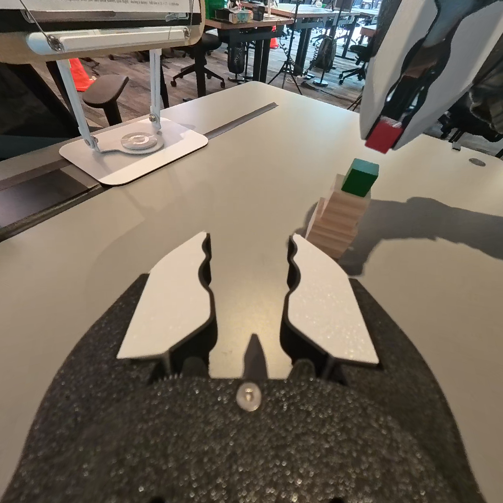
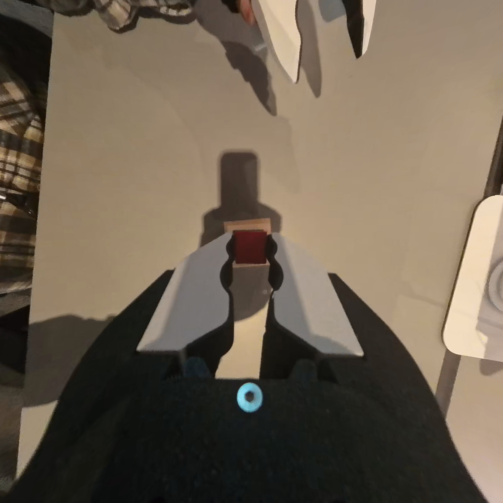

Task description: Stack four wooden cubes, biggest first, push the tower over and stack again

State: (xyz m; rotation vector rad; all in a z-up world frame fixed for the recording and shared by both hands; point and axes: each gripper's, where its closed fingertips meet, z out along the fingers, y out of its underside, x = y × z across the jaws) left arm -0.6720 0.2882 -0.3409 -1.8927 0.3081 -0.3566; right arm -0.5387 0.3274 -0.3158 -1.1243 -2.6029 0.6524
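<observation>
In the left wrist view a tower stands on the white table [image 1: 245,190]: a large plain wooden cube [image 1: 330,235] at the bottom, a smaller plain wooden cube [image 1: 345,208] on it, a green cube [image 1: 359,181] on top. My right gripper [image 1: 382,137] hangs just above the green cube, shut on a small red cube [image 1: 381,136]. In the right wrist view the right gripper [image 2: 250,245] points straight down, with the red cube [image 2: 250,246] over the wooden cubes [image 2: 247,226]. My left gripper [image 1: 249,239] is open and empty, low over the table, left of the tower. It also shows in the right wrist view [image 2: 326,68].
A white stand base [image 1: 133,149] with thin legs holds a board at the table's far left; it shows in the right wrist view [image 2: 479,285]. A groove [image 1: 239,119] runs across the table. A plaid sleeve [image 2: 19,136] is at the left. Office desks and chairs [image 1: 201,62] stand beyond.
</observation>
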